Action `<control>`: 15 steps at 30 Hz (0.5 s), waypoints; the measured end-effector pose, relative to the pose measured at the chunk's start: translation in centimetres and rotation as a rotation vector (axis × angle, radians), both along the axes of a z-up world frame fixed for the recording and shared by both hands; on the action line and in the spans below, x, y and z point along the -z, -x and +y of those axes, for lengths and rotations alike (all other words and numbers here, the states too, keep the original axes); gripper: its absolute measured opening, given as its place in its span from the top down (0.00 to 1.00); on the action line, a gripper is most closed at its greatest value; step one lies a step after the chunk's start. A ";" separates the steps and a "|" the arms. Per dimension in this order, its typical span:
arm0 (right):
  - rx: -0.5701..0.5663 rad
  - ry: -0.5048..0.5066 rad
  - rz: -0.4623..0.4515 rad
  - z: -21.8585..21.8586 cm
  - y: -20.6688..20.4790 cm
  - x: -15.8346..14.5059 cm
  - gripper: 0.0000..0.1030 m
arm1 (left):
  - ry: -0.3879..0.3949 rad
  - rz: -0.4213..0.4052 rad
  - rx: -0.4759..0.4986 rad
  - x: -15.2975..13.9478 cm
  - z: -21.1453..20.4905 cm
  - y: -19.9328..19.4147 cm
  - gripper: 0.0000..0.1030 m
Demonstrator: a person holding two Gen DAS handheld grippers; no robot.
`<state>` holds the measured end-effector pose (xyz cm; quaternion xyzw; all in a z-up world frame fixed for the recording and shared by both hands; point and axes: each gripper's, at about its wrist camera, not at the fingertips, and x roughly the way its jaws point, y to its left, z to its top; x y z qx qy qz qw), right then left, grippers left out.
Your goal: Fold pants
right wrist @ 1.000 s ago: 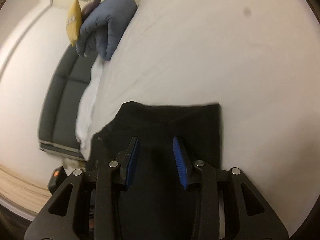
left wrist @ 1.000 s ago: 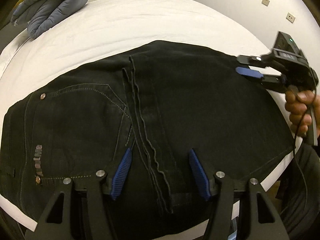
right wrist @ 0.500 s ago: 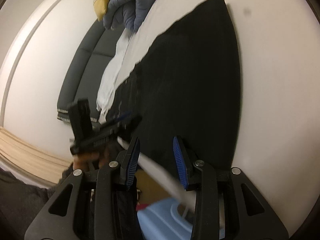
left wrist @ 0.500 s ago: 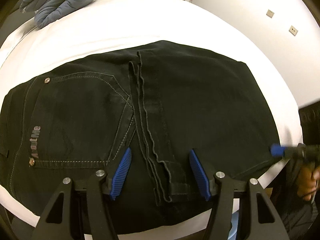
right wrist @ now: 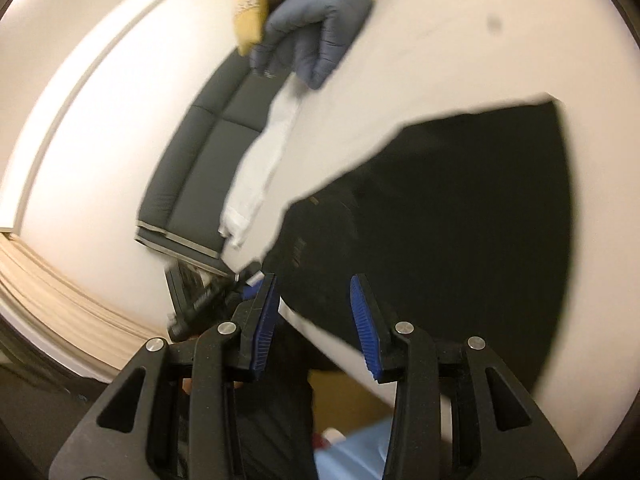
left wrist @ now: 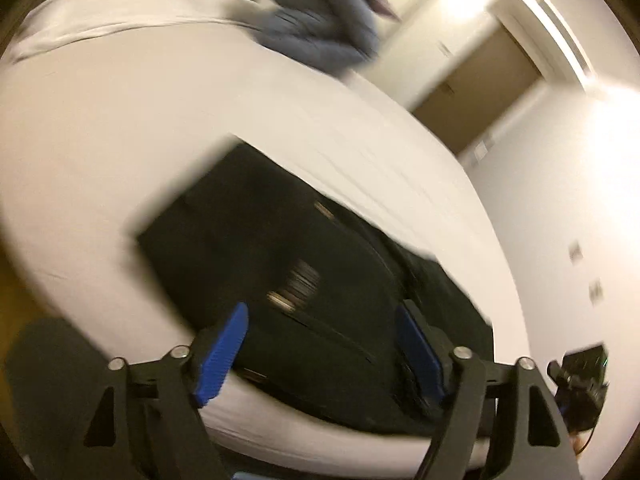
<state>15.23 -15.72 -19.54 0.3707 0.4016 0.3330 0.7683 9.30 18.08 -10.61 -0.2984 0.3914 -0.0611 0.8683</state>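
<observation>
Bed (right wrist: 460, 60): white sheet, carrying everything.
Black pants (right wrist: 460, 216): folded flat near the bed's edge, right by me.
Grey-blue duvet (right wrist: 320, 28): bunched at the far end.
My left tongs (left wrist: 320, 354): spread wide, gripping nothing.
My right tongs (right wrist: 314, 320): parted, empty.

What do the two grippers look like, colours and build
Both the left gripper and the right gripper are matte black, with triangular cut-outs in the finger arms and silver round bolt heads at the joints. Each finger carries a ribbed blue pad. No markings are readable.
</observation>
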 end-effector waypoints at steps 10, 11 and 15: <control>-0.005 -0.174 0.133 5.6 -6.7 3.4 0.59 | 0.296 0.124 -0.177 7.3 8.2 -3.2 0.20; 0.004 -0.170 0.173 5.7 -6.9 4.8 0.59 | 0.302 0.122 -0.170 7.4 8.1 -3.3 0.20; 0.065 -0.118 0.299 5.6 -6.9 9.4 0.73 | 0.366 0.113 -0.170 8.3 7.6 -4.3 0.25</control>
